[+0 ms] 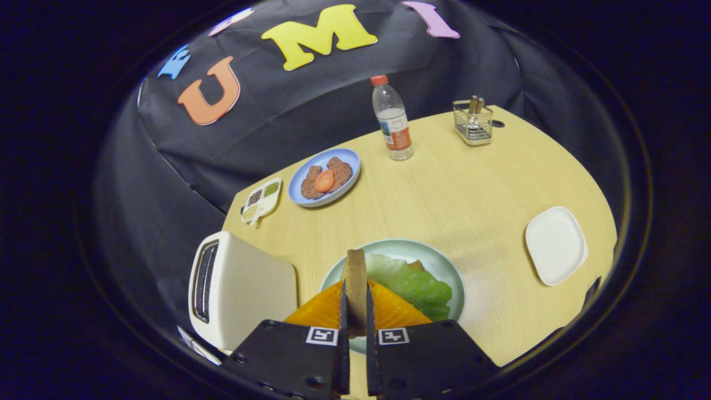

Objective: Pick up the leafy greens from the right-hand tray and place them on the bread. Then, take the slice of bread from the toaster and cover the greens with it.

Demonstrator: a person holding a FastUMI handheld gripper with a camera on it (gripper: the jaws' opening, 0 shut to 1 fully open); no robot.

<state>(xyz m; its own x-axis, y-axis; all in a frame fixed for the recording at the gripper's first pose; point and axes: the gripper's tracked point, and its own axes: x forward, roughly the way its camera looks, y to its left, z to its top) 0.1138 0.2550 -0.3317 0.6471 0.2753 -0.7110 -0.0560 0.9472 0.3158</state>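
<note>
Gripping the slice of bread edge-on, the gripper has both fingers pressed narrow against it, holding it upright above the pale green plate at the table's near edge, where the leafy greens lie just beyond the fingertips. Crowding the near left corner is the white toaster, just beside the plate, while the empty white tray sits by the right edge with bare wood between. Far off, the blue plate of patties and tomato, a small condiment dish, a water bottle and a wire caddy line the back edge.
</note>
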